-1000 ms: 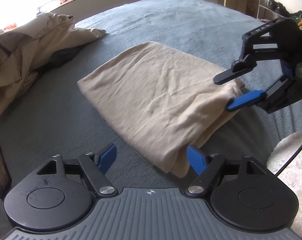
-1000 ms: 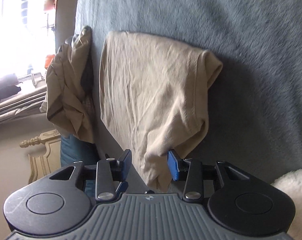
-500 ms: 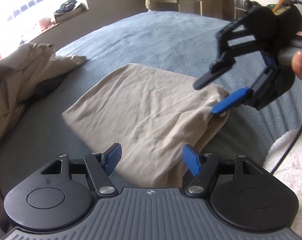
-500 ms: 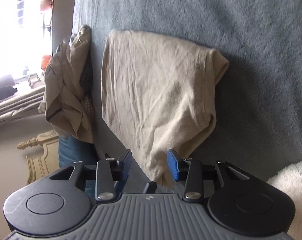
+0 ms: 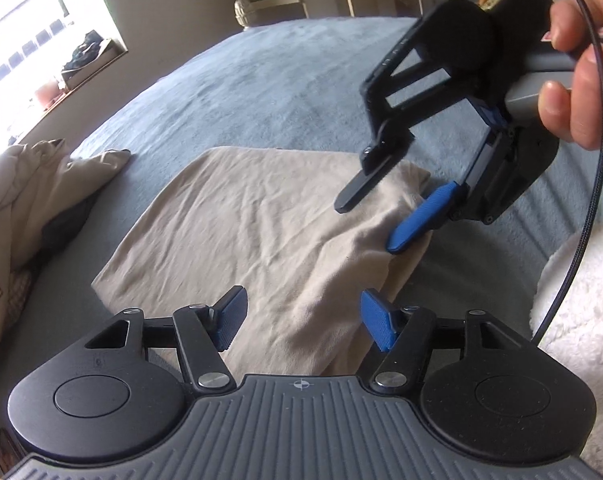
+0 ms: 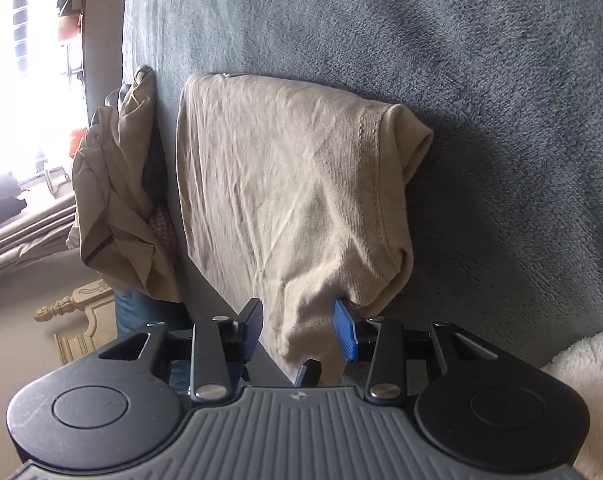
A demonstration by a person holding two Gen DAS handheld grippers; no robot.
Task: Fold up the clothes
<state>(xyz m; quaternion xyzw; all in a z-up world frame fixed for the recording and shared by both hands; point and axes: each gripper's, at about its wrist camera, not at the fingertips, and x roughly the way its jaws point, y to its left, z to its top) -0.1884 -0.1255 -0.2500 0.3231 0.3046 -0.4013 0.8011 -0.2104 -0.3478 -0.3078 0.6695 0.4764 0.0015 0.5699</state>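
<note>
Nearest to me the left tool hangs just over the near edge of the beige garment, its blue pads set fairly wide on either side of the cloth; the jaws have just been closing in a little, with fabric lying below and between them, yet they do not pinch it. The garment itself lies folded into a rough rectangle on the blue-grey bed, its near end bunched and drooping toward that tool. A bit farther along the same edge the right tool, gripped by a hand, has its jaws partly apart around the thick corner; from its own camera the right tool shows the bunched corner of the garment hanging between the pads, one pad tucked under a fold (whether it truly clamps the cloth I cannot tell). I would say the fold is mid-way: two corners of one edge are being taken up for the next doubling-over. What that calls for, I think, is both tools closing firmly on all the layers at once, then lifting together and carrying the edge across to the far side. Beyond, an unfolded pile of clothes waits at the bed's edge near the window.
</note>
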